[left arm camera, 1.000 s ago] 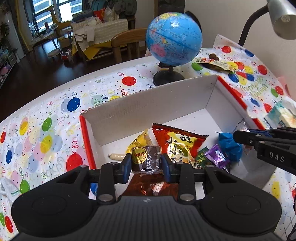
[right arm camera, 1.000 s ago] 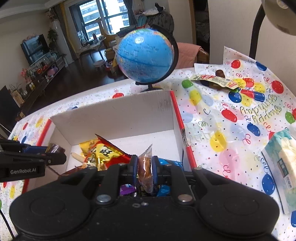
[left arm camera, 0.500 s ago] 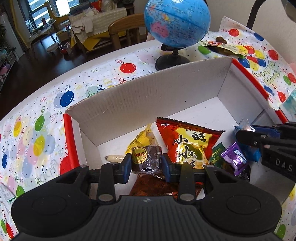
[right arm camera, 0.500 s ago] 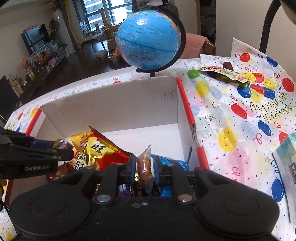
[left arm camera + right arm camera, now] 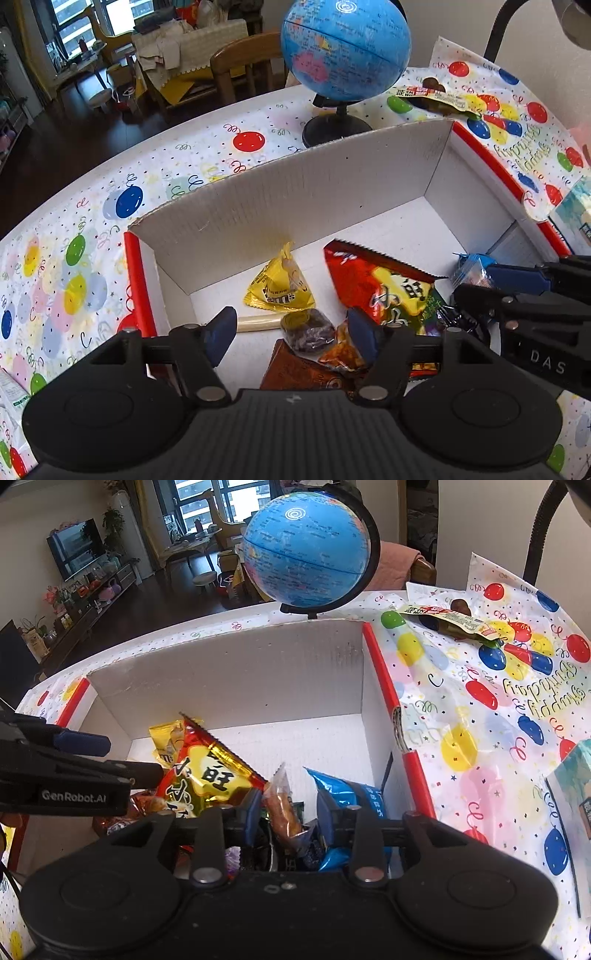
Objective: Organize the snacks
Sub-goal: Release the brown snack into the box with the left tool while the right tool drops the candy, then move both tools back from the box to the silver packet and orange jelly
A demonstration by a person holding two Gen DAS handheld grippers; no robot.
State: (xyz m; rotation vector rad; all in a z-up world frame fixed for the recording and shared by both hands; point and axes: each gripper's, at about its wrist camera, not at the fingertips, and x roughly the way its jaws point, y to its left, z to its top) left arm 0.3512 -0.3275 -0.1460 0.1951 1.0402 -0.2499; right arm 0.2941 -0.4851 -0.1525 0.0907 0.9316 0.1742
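A white cardboard box with red edges [image 5: 295, 192] [image 5: 236, 679] holds several snacks. My left gripper [image 5: 291, 328] is open over the box's near left part; the dark brown wrapped snack [image 5: 308, 328] lies free between its fingers on the pile. A yellow triangular pack [image 5: 280, 284], a red-and-yellow bag [image 5: 384, 284] [image 5: 207, 768] and a pale stick [image 5: 258, 323] lie in the box. My right gripper [image 5: 291, 808] is open in the box's near right part; an orange-brown clear-wrapped snack [image 5: 282, 805] stands loose between its fingers, beside a blue pack [image 5: 343, 794].
A blue globe [image 5: 345, 48] [image 5: 308, 550] stands behind the box on the balloon-print tablecloth. A long snack packet [image 5: 450, 622] lies at the back right by a lamp stem [image 5: 543, 531]. A teal tissue pack [image 5: 576, 797] lies right of the box.
Both grippers have opened. The left let go of the dark brown snack and the right let go of the orange-brown snack; both snacks now rest in the box.
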